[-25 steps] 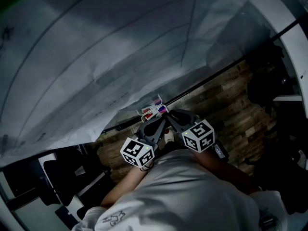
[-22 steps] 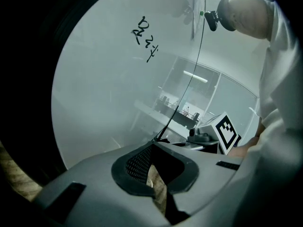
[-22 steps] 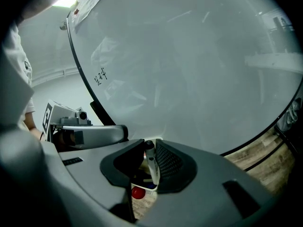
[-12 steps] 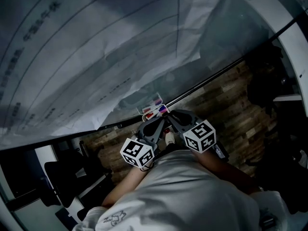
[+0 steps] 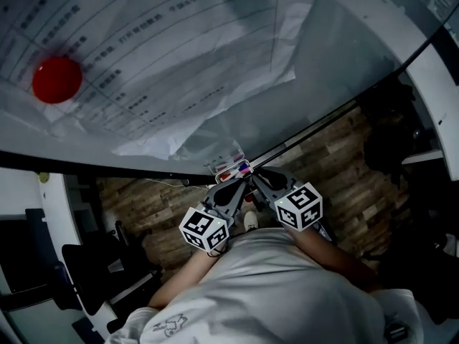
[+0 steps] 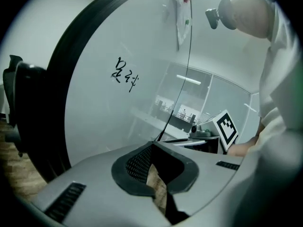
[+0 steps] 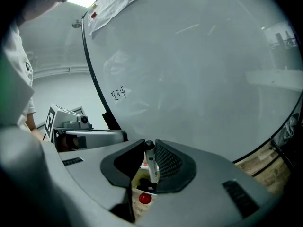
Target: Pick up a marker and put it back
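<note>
Right hand-held gripper [image 7: 150, 150] clamps a white marker [image 7: 152, 167] above the tray [image 7: 142, 189] holding a red-capped marker [image 7: 144, 198]; left hand-held gripper [image 6: 154, 167] is closed and empty.

Dim light. Whiteboard [image 5: 344, 56] spans 10 to 2 o'clock, with a printed sheet [image 5: 179, 63] and a red magnet [image 5: 57, 79] on it. Wood-plank floor [image 5: 337, 156] at 3 o'clock; black chair [image 5: 86, 271] at 8 o'clock.

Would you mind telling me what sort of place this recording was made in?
Probably an office or meeting room: a large whiteboard with handwriting, a printed sheet held on it by a red magnet, and an office chair on wood-look flooring.
</note>
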Demonstrator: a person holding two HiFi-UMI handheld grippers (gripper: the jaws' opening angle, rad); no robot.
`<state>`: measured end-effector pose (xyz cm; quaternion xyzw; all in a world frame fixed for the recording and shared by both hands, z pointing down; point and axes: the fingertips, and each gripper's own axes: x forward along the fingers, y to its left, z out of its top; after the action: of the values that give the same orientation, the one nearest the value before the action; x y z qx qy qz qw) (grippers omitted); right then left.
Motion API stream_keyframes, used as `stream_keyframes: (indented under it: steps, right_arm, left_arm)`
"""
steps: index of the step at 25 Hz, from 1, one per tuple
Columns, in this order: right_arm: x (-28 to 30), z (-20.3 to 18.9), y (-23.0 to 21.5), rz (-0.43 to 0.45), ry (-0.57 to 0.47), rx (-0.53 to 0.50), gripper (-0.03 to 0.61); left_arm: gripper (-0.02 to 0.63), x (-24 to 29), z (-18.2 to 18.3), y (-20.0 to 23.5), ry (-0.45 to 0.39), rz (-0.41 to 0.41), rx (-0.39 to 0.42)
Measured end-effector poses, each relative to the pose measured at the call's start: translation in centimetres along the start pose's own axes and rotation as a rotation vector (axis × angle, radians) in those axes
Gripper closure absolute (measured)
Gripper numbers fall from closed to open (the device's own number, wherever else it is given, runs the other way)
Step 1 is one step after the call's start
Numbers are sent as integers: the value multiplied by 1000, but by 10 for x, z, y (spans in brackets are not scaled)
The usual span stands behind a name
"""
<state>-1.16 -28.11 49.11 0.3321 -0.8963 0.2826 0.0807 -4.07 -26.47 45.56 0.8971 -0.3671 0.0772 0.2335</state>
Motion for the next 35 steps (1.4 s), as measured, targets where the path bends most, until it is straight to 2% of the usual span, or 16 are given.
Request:
stream_keyframes:
  steps: [7,14,20,24,31,35]
  right_arm:
    - [-24,24,25,-50,-77,-49,500]
    - [-55,50,53,-125,-193,-115,500]
    - [-75,58,82,-186,-258,-170,500]
    - [-83,64,98,-213,-290,-185,501]
    - [-103,61,105,-255,-282,-184,500]
    - [-109,66,110,-262,-287,-178,500]
  left_arm:
    - [609,-24,22,-22,-55,-68,82]
    - [609,-44,41,-50,-105,-189,184]
    - [609,-77,38,-57,-131,-222,205]
    - [609,-94,34,-66,-125,-268,251]
    - [609,-111,44,-69,-183,-263,230]
    - [609,-116,46,-70,-189,-270,230]
